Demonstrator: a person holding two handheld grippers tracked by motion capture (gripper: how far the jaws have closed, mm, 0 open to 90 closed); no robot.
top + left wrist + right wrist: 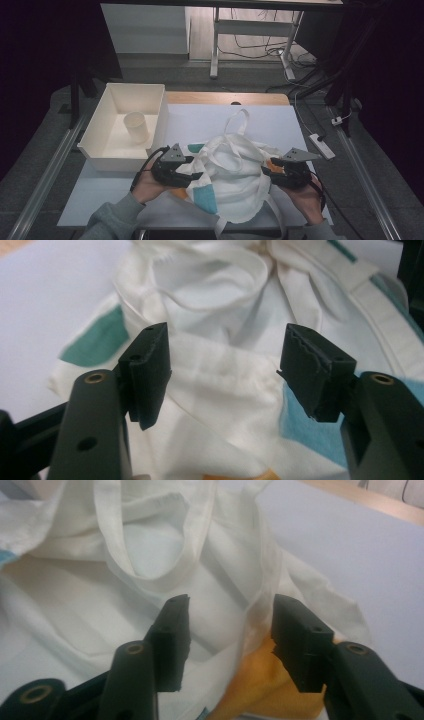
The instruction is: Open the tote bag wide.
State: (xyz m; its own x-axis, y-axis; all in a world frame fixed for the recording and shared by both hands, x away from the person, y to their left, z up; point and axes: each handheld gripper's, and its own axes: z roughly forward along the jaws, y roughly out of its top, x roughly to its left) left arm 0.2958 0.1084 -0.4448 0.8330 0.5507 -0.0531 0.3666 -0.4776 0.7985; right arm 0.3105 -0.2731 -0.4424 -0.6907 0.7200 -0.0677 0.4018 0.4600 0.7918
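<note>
Two hands come in at six o'clock, each with tongs aimed at a crumpled white tote bag (232,172) in the counter's (280,120) near middle. Left tongs (196,176), at the bag's nine o'clock edge, stand released, jaws wide apart above the cloth. Right tongs (266,170), at three o'clock, are released too, cloth lying loose between the jaws. Farther off at eleven o'clock, a white bin (97,132) holds a pale cup (136,127).
</note>
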